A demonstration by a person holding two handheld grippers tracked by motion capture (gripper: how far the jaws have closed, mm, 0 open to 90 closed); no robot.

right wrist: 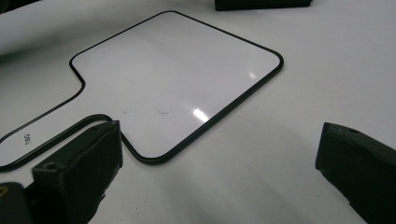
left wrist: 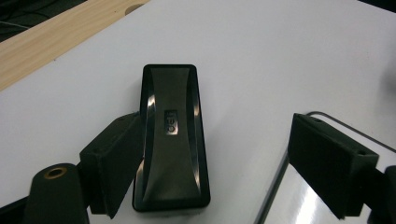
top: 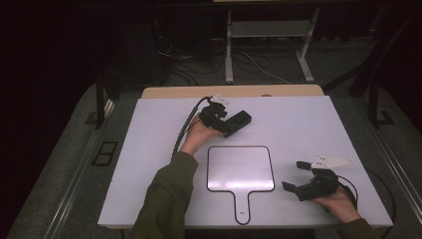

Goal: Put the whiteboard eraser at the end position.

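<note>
Black and glossy, the whiteboard eraser point(left wrist: 172, 140) is seen lying on the white table point(top: 308, 124) between the half-open jaws of the left gripper point(left wrist: 229, 163), released rather than gripped, so withdrawal is judged next, while the right gripper point(top: 298, 177) rests open beside the small whiteboard point(top: 240, 168).
</note>
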